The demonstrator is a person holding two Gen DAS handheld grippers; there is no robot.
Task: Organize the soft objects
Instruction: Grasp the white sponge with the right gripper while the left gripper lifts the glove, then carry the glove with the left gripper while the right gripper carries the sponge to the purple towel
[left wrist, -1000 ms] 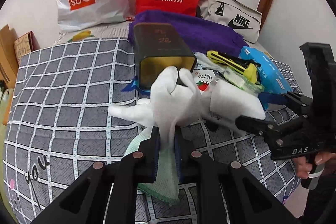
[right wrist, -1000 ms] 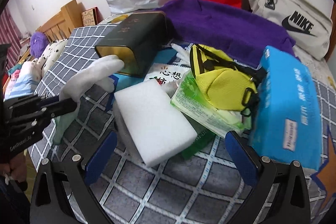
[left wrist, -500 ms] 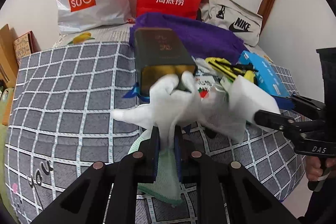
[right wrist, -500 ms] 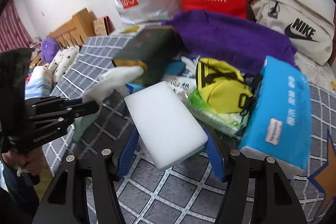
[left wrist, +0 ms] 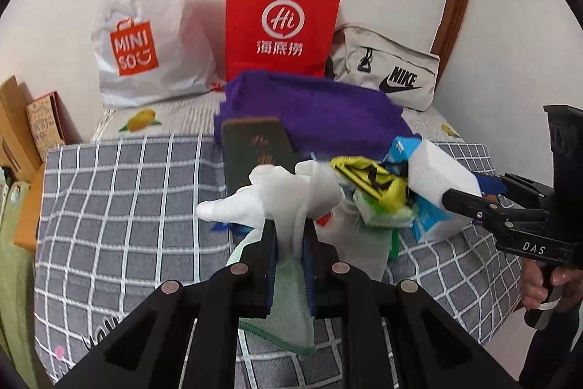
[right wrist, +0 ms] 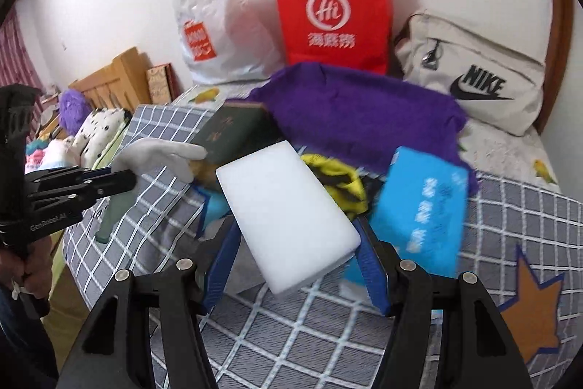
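Left wrist view: the left tongs [left wrist: 289, 239] are seen pressed together on a white glove [left wrist: 277, 199], which is pinched at its cuff and held clear of the checked bedspread [left wrist: 120, 206], its fingers splayed upward and to the left. A pale green cloth [left wrist: 291, 308] is draped below the pads. The tongs are angled downward toward the bed. At the right edge, the right tongs [left wrist: 470, 192] are carried in by a hand [left wrist: 546, 283] wrapped around the grip, with the white sponge block [left wrist: 437, 170] held at their tips.

From the right wrist view, the sponge block [right wrist: 288, 210] is shown clamped between the blue pads [right wrist: 368, 261] of the right tongs [right wrist: 295, 265], tilted and raised above the bedspread. Behind it lie a yellow pouch [right wrist: 335, 181], a blue tissue pack [right wrist: 422, 206], a dark green tin [right wrist: 229, 133] and a purple towel [right wrist: 364, 108]. The left tongs [right wrist: 120, 181] and glove [right wrist: 160, 152] are visible at left.
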